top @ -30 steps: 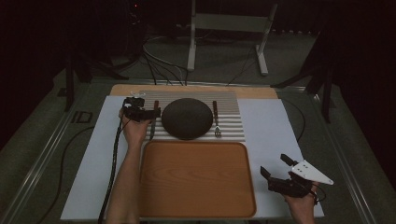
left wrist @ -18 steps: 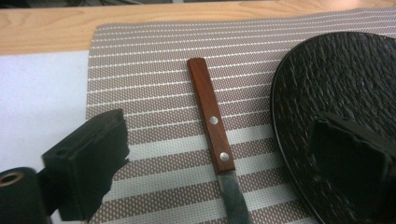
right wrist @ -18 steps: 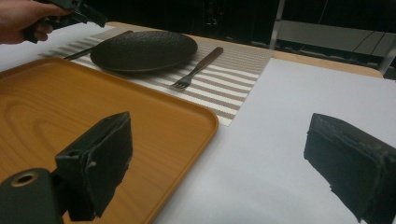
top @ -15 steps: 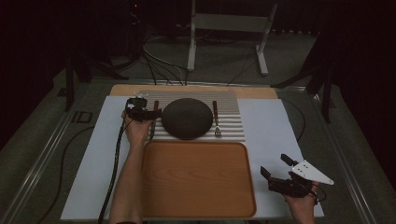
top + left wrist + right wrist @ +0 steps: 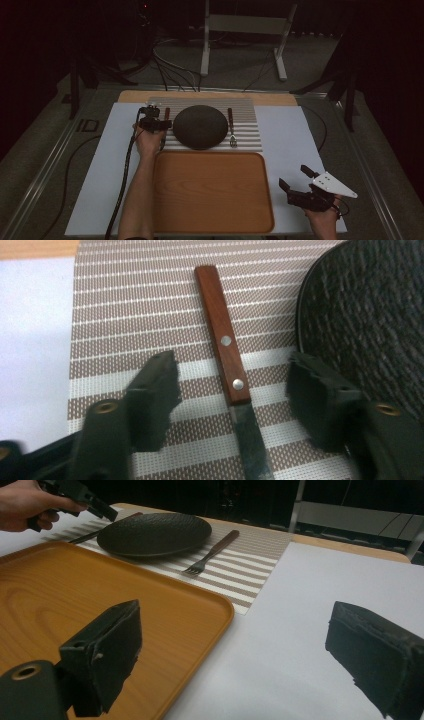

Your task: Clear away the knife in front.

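Dark room all around, with cables on the floor and a white metal stand at the back. On the white surface lies a striped mat. A dark round plate sits in the middle of the mat. A fork with a brown handle lies just to the right of the plate. A knife with a red-brown wooden handle lies on the mat just to the left of the plate, its blade pointing toward the person. Nearer the person, a big wooden tray rests on the surface, touching the mat's near edge.

The left gripper hangs over the knife. Its jaws are wide apart, one on each side of the handle, and they hold nothing. I cannot tell if they touch the mat. The left hand holds it from behind.

The right gripper is near the right corner of the tray, over the bare white surface. Its jaws are wide apart too, and hold nothing. A grey pointed plate sits on top of it.
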The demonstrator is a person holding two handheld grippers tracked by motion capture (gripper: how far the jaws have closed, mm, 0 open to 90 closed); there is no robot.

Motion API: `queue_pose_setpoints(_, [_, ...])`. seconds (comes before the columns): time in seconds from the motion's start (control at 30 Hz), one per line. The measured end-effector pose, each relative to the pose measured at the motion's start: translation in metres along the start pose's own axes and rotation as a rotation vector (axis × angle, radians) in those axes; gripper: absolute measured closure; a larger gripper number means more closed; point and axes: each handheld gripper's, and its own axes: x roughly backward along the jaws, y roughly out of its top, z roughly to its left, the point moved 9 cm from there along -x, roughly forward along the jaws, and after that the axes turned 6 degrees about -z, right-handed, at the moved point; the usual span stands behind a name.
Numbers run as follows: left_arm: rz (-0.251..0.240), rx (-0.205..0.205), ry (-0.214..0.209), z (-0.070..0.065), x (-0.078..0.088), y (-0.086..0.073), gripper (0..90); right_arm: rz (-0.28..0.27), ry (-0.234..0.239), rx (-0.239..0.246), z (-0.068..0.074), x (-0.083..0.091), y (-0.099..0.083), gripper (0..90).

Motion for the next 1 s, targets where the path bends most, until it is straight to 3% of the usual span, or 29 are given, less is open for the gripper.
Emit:
queue_pose_setpoints(0.23, [0.032, -0.005, 0.005, -0.0014, -0.0064, -0.0031, 57.6, -0.002, -0.004, -0.004, -0.0018, 0.0007, 0.0001, 7.8])
queue_pose_setpoints(0.47, [0.052, -0.028, -0.008, -0.0075, -0.0105, -0.0072, 64.7, -0.002, -0.003, -0.006, -0.0020, 0.0008, 0.0001, 7.8])
queue_pose_setpoints(0.67, [0.078, -0.043, 0.030, -0.0082, -0.0088, -0.0086, 77.1, 0.001, -0.002, -0.006, -0.0016, 0.0003, -0.0003, 7.8])
queue_pose_setpoints(0.83, [0.107, -0.043, 0.033, -0.0083, -0.0080, -0.0080, 78.1, 0.002, -0.002, -0.006, -0.0013, 0.0002, -0.0004, 7.8])
queue_pose_setpoints(1.0, [0.105, -0.032, 0.035, -0.0082, -0.0078, -0.0079, 78.3, 0.001, -0.005, -0.009, -0.0026, 0.0008, -0.0004, 7.8])
